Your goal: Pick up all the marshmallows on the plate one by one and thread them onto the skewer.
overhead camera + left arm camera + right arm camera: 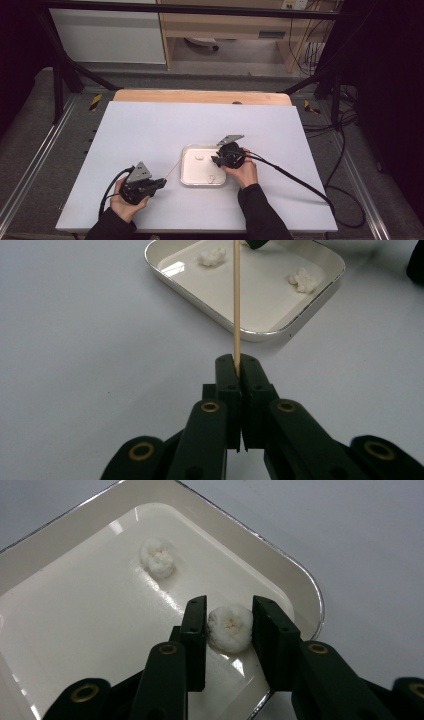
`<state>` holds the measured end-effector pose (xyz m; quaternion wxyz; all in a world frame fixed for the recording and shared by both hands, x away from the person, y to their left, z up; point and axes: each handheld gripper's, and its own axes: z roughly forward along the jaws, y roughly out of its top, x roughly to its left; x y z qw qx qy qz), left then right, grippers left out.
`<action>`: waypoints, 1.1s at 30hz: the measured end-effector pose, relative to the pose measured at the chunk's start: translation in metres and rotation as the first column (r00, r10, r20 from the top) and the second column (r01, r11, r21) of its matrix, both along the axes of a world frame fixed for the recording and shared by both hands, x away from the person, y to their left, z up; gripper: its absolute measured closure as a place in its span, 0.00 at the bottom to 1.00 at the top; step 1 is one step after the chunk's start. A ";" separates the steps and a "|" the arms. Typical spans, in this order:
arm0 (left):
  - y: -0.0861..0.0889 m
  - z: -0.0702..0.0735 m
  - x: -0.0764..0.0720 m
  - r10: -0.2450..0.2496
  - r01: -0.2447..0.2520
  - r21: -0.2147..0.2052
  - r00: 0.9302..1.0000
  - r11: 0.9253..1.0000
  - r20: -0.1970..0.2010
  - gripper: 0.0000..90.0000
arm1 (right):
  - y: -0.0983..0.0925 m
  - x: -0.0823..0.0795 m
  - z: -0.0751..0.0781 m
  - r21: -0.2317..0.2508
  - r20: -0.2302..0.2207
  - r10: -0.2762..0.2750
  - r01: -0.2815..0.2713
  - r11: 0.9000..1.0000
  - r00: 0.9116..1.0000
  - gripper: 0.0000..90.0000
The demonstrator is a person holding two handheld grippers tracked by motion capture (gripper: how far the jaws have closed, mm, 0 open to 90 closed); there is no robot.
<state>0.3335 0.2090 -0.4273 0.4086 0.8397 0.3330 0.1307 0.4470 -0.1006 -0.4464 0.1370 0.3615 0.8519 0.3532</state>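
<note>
We see two forearms reaching in over a white worktop (150,130), each hand wrapped around a hand-held gripper. The left hand-held gripper (238,365) rests low on the worktop, angled toward the tray, its jaws pressed together on a thin wooden skewer (236,300) that runs straight ahead of it over the rim of a shallow white tray (260,332). The right hand-held gripper (229,620) tips down into the tray's near corner, wrist bent inward. Its jaws stand on either side of a small white puffy ball (230,628), one pad touching it, the other just beside it. A second white ball (157,557) lies farther ahead of that gripper.
</note>
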 end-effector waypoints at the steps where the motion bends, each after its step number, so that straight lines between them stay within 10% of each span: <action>1: 0.000 0.000 0.000 -0.001 0.001 -0.001 1.000 1.000 0.000 0.98 | 0.000 0.000 0.000 0.001 -0.002 0.001 -0.001 1.000 1.000 0.77; 19: -0.008 0.000 -0.003 -0.016 0.016 -0.007 1.000 1.000 0.014 0.98 | -0.010 -0.016 0.036 0.178 0.020 0.060 -0.062 0.982 0.998 0.79; 27: -0.015 0.001 -0.005 -0.021 0.022 -0.021 0.999 1.000 0.029 0.98 | -0.019 -0.029 0.064 0.326 0.052 0.095 -0.107 0.939 0.994 0.79; 33: -0.019 0.001 -0.007 -0.023 0.024 -0.036 0.999 0.999 0.042 0.98 | -0.024 -0.035 0.079 0.445 0.062 0.122 -0.137 0.885 0.991 0.79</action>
